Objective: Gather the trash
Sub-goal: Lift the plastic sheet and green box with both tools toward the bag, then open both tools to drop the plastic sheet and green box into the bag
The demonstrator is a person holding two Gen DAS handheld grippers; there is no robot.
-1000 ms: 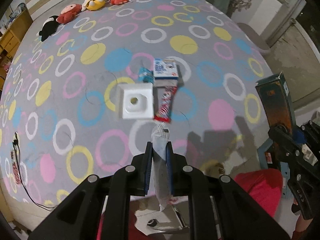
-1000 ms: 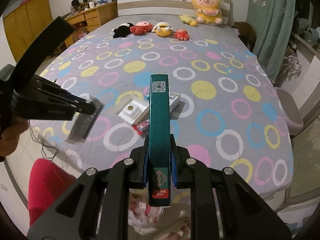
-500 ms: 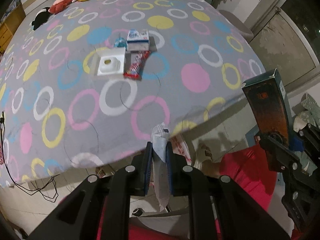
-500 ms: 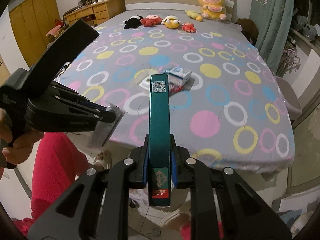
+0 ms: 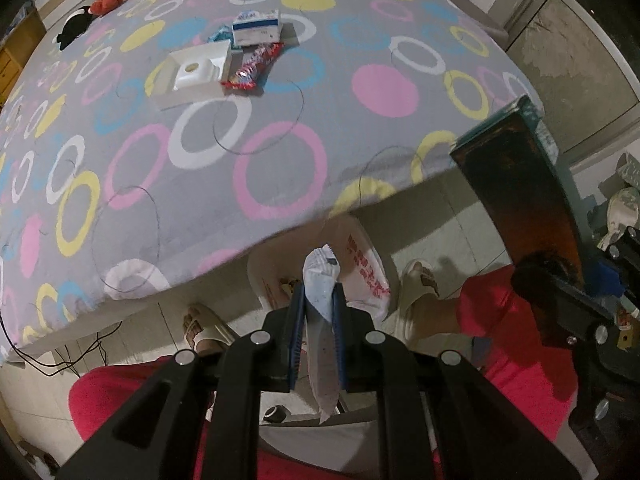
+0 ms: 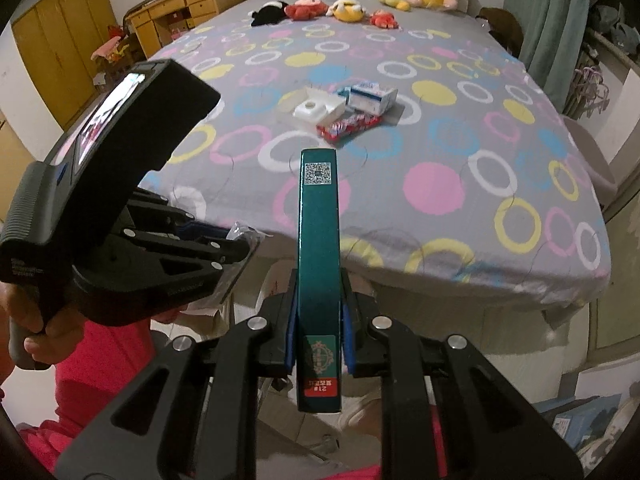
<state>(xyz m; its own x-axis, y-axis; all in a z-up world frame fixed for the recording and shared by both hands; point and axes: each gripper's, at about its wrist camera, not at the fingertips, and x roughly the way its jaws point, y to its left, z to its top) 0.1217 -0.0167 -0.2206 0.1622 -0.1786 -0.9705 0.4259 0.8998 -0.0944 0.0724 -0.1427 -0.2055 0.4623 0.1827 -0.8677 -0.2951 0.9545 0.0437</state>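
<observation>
My left gripper [image 5: 318,294] is shut on a pale crumpled wrapper [image 5: 320,280] and points down past the bed's foot edge. Under it a white plastic bag [image 5: 366,276] with red print stands on the floor. My right gripper [image 6: 319,300] is shut on a long teal box [image 6: 318,220], which shows at the right in the left wrist view as the teal box [image 5: 516,192]. On the ringed bedspread [image 5: 280,168] lie a white tray box [image 5: 196,72], a red wrapper [image 5: 252,66] and a blue-and-white carton [image 5: 256,26]. The left gripper [image 6: 240,250] sits just left of the teal box.
Plush toys [image 6: 308,8] line the head of the bed. A person's sandalled feet [image 5: 416,292] and red trousers [image 5: 516,328] stand beside the bag. A cable [image 5: 68,360] trails on the floor at left. Wooden drawers [image 6: 180,4] and a curtain [image 6: 548,20] flank the bed.
Both grippers have drawn back from over the bed to beyond its foot edge and sunk lower, each keeping its item. The white bag and the feet have come into view under the left gripper.
</observation>
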